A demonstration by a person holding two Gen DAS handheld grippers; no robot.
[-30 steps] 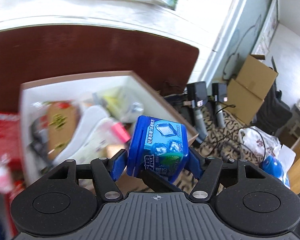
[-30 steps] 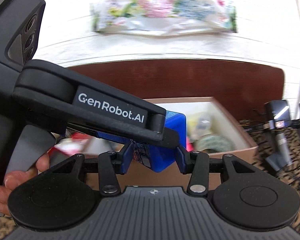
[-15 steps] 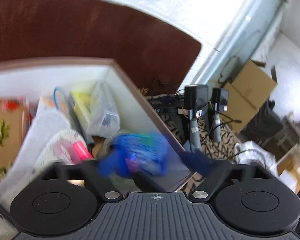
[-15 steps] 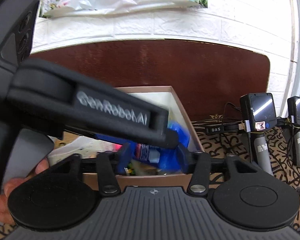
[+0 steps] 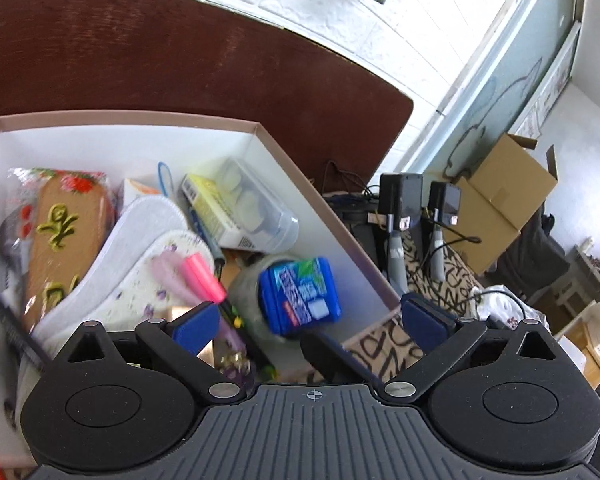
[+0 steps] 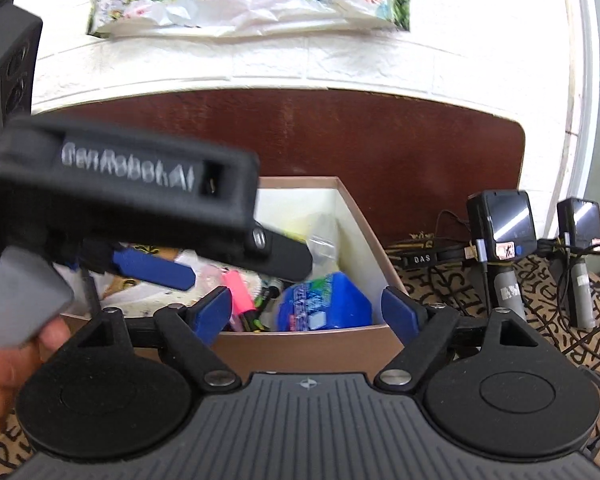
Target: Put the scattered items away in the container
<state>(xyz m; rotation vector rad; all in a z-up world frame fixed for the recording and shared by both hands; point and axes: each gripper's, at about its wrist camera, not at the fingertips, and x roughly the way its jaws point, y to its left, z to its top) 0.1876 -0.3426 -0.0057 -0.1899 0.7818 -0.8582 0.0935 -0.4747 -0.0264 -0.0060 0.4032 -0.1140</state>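
Most clutter in box (image 5: 308, 200) already, incl. blue gum tub (image 5: 299, 295). Left gripper (image 5: 308, 316) and right gripper (image 6: 306, 312) both spread apart, holding nothing. Leftovers outside: can't tell.

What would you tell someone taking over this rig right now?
Left gripper: open, empty, over the near right corner of the box.
Right gripper: open, empty, at the box's near wall.
Blue gum container: lying inside the box near its right wall, resting partly on a jar, beside the pink highlighter.
Done: the gum container is in the box with the other items.
Left: no stray items show in either view; look over the patterned cloth around the box before ending.
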